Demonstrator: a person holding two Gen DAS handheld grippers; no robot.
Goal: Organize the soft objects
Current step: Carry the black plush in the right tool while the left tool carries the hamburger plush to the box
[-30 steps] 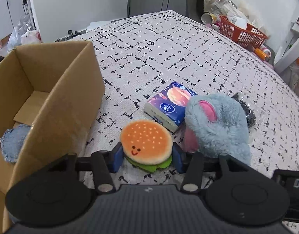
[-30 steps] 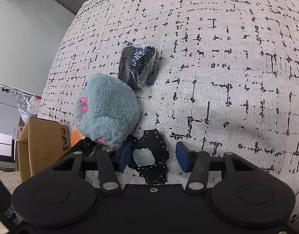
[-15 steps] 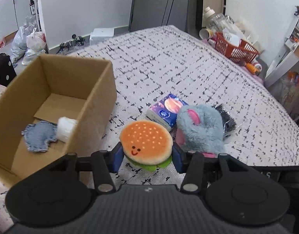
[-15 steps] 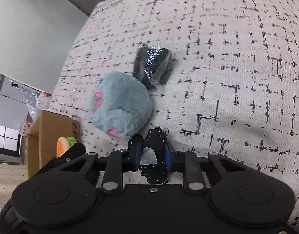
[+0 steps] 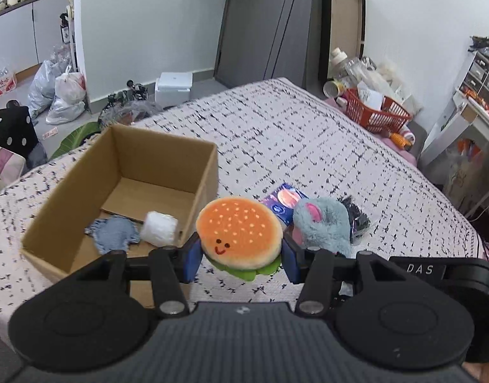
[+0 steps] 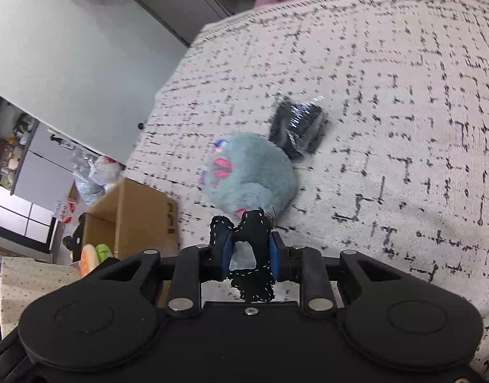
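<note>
Left tool (image 5: 241, 260) pinches burger plush (image 5: 239, 231) face-up; right tool (image 6: 250, 257) pinches black patch (image 6: 252, 255) upright.

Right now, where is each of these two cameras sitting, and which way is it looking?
Left wrist: sits on the left gripper, looks forward and down along its fingers at the burger plush it grips, the cardboard box beyond; only the gripper shows.
Right wrist: sits on the right gripper, looks down at the black fabric patch it grips and the patterned cloth; only the gripper shows.
Shared: box, blue-grey plush, burger plush.
</note>
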